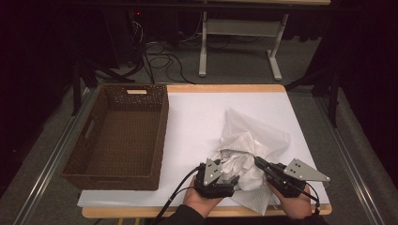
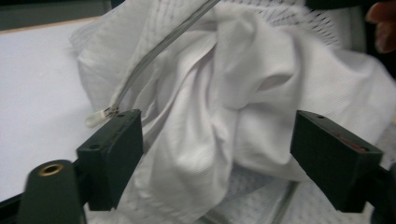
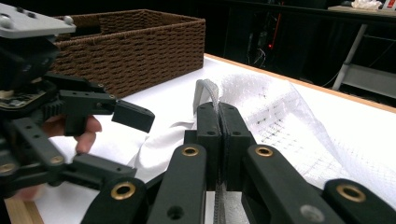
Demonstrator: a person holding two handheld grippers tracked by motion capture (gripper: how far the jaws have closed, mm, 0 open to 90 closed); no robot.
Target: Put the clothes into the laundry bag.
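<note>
Two claws sit at the near table [image 1: 187,108] edge. A brown wicker basket [image 1: 117,136] stands well off beyond my left claw [image 1: 230,180], whose jaws gape with white cloth [image 2: 224,116] bunched between, unpressed. My right claw [image 1: 257,162] pinches shut the white mesh bag [image 1: 263,129]; crumpled cloth spills from it between both claws.

One cloth [image 1: 244,161] – one basket [image 1: 117,136] – two claws.

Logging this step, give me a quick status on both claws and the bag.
Left claw open, fabric between. Right claw shut on mesh bag edge. Basket off left, nothing blocking.
</note>
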